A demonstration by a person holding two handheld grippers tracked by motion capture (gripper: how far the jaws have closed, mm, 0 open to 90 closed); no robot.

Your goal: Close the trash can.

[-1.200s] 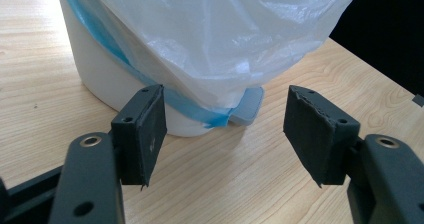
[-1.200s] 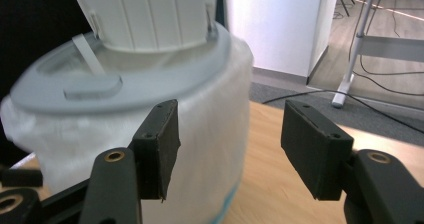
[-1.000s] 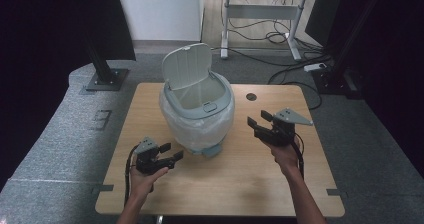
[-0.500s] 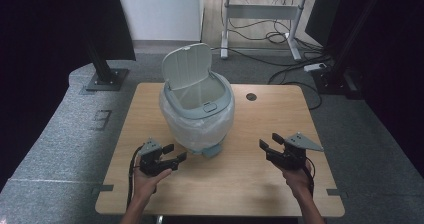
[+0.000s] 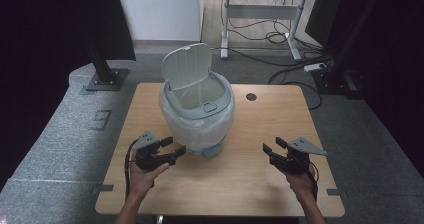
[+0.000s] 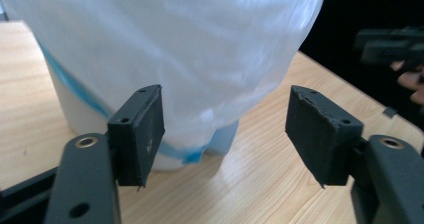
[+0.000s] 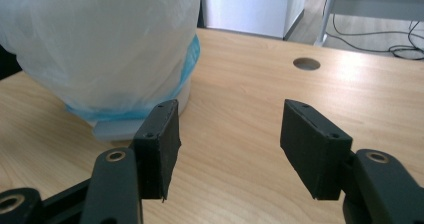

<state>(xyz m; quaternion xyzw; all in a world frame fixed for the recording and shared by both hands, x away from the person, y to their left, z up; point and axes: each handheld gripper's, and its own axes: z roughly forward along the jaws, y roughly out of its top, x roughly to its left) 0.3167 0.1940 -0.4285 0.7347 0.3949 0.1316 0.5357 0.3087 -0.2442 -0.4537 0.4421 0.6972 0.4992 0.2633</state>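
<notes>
We've got our left claw (image 5: 173,146) and right claw (image 5: 273,147) both wide open, holding nothing, either side of the bagged bin (image 5: 197,111) on the surface (image 5: 250,179).

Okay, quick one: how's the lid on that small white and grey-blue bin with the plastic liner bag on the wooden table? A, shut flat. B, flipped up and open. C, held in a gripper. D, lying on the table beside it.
B: the lid stands raised at the back of the small white and grey-blue bin, leaving its mouth open.
</notes>
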